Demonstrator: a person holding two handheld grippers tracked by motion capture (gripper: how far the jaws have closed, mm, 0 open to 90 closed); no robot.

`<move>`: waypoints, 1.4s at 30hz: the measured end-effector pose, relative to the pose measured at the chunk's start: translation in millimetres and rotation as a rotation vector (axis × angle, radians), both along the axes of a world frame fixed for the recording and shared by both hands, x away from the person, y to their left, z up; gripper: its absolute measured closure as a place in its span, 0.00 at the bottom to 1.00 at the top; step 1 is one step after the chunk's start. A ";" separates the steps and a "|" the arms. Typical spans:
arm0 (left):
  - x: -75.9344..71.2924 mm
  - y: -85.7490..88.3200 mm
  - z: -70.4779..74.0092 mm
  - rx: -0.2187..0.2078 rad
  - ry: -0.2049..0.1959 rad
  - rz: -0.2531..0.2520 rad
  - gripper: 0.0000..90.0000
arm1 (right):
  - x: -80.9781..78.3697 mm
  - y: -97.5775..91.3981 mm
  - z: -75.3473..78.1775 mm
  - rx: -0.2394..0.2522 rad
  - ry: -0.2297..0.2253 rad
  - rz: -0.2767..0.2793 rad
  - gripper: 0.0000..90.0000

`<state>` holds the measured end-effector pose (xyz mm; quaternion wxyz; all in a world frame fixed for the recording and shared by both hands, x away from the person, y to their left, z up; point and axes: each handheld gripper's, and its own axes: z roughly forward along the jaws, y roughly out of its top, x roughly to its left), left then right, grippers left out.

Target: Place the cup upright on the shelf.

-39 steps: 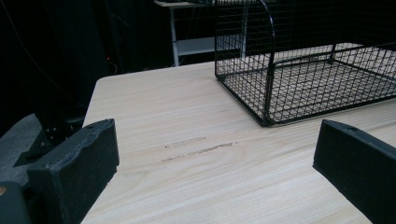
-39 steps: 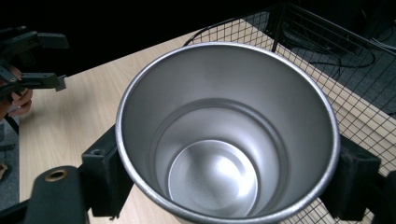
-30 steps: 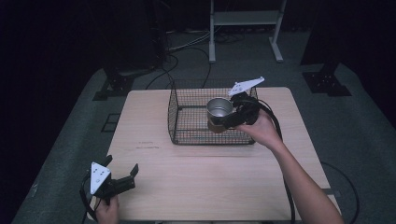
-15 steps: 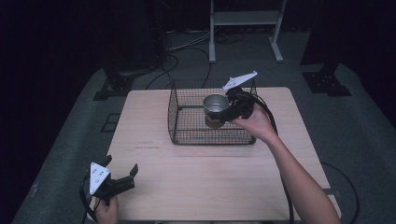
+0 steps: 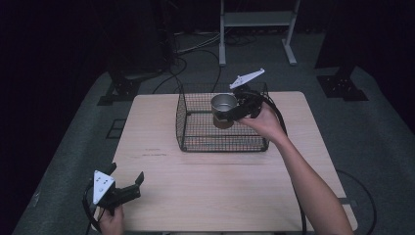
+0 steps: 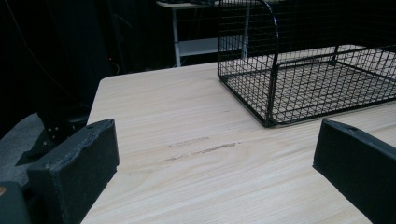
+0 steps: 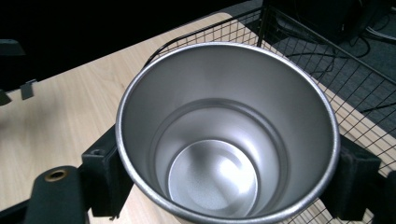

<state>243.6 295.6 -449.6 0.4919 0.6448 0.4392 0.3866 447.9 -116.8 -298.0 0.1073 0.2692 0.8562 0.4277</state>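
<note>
High view has my right gripper (image 5: 234, 113) clamped on a steel cup (image 5: 223, 104), held upright above the wire basket (image 5: 195, 142) toward the far edge of the table (image 5: 147, 117). The cup's base hangs over the basket's floor, not yet set down. Right gripper view confirms both jaws pressing the cup's sides. My left gripper (image 5: 126, 185) rests near the table's near left corner, jaws wide apart and empty. Lowering and releasing remain, I'd judge.
</note>
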 end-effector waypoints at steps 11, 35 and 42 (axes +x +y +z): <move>0.3 0.1 -0.2 0.004 0.006 -0.001 0.00 | 19.0 5.9 2.0 -0.015 -0.004 -0.025 0.20; 0.8 -0.6 -0.6 0.007 0.006 -0.004 0.00 | 56.5 27.2 -28.0 -0.076 0.068 -0.057 0.20; 1.3 -0.2 -0.5 0.002 0.002 -0.004 0.00 | 65.1 28.9 -37.5 -0.064 0.087 -0.071 0.20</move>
